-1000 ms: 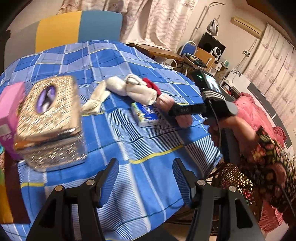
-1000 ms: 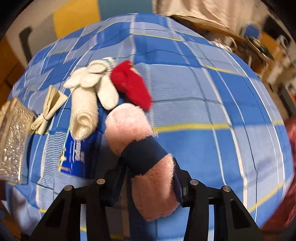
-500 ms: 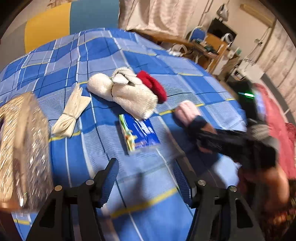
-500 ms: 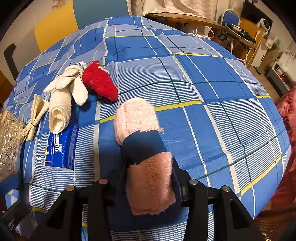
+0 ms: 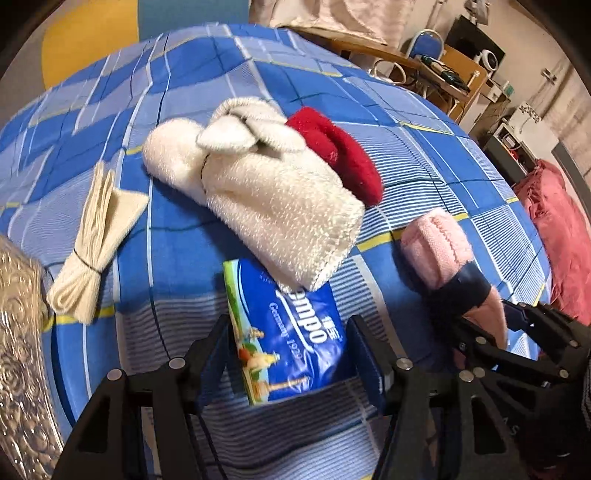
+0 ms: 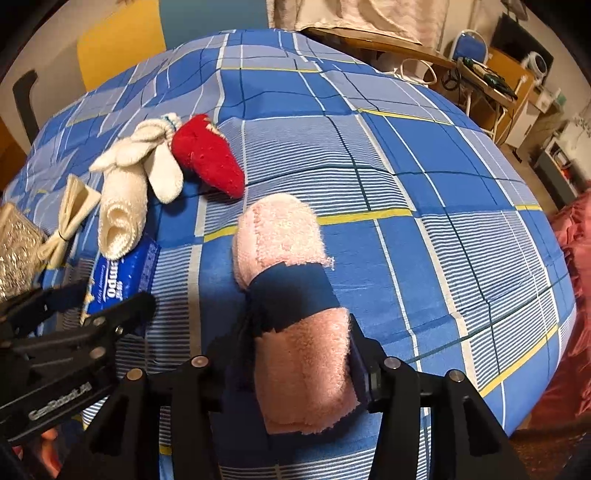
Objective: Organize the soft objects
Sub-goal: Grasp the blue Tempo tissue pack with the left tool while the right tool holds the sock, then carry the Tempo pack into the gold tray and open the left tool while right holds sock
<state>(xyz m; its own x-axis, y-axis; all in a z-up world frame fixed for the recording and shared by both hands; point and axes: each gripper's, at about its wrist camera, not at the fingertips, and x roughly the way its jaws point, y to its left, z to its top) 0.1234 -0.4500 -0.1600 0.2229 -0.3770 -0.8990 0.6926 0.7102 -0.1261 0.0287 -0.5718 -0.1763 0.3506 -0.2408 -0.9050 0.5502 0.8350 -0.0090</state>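
A blue plaid cloth [image 6: 424, 177] with white stripes and yellow lines covers the bench. Behind it stands a chair back [image 5: 92, 40] in yellow and blue. Pale patterned curtains [image 5: 332, 18] hang at the far side over a wooden tabletop [image 6: 369, 38]. To the right, a blue folding chair [image 5: 428, 46] stands by a cluttered wooden desk [image 5: 461, 70] against a cream wall [image 5: 539, 48]. A pink-red quilted fabric [image 5: 557, 236] lies at the right edge. The light is warm and indoor.

Black gripper [image 5: 286, 352] frames, silver screws, blue pads, white lettering.
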